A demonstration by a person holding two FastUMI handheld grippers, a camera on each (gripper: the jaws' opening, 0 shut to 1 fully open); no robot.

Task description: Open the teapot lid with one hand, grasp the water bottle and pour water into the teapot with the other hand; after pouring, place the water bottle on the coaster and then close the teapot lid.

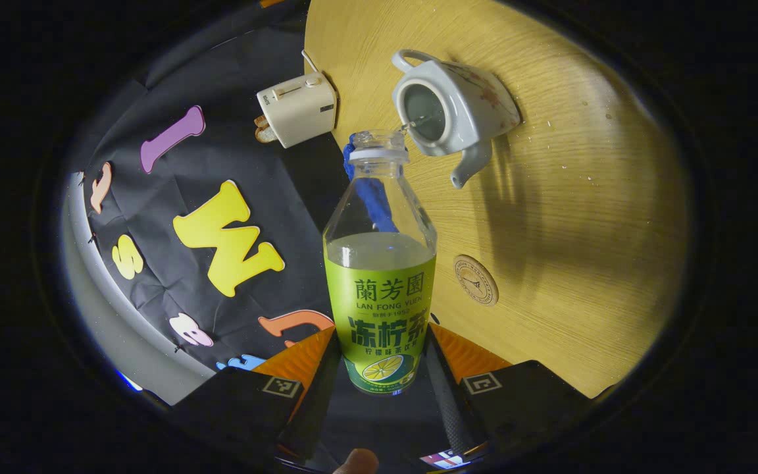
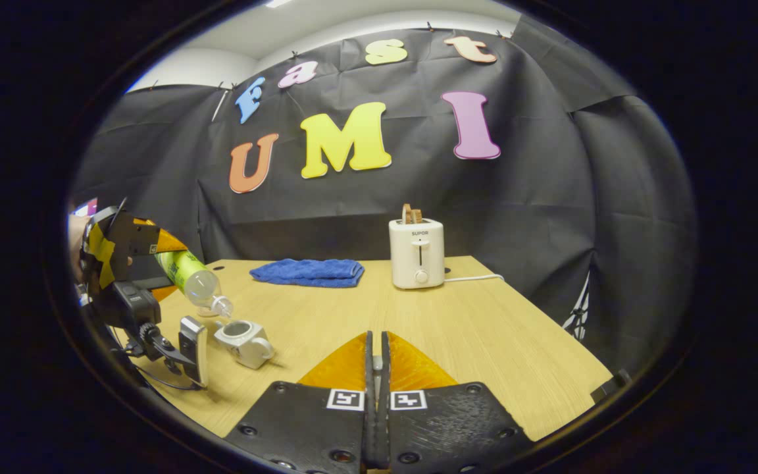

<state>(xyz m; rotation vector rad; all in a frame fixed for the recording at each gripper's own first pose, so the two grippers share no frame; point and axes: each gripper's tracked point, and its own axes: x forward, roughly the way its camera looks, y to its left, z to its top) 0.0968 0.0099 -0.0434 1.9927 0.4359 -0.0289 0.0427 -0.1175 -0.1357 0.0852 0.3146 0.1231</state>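
**Bottle tipped over open teapot**

While the left gripper clamps the water bottle by its labelled lower part, both fingers pressing its sides, we see the bottle tilted w/ its uncapped mouth right at the teapot opening. A thin stream runs from mouth into pot. Teapot sits lidless on the wooden table, spout toward the coaster, which lies bare nearby on the tabletop. Bottle is roughly half full of pale liquid.

From the right gripper view we see the same: the left gripper w/ the bottle slanted down over the teapot near the table's left edge. The right gripper has its fingers closed together on something small & thin between the tips; we can't tell what. Farther back: a blue cloth and a toaster, apart from each other.
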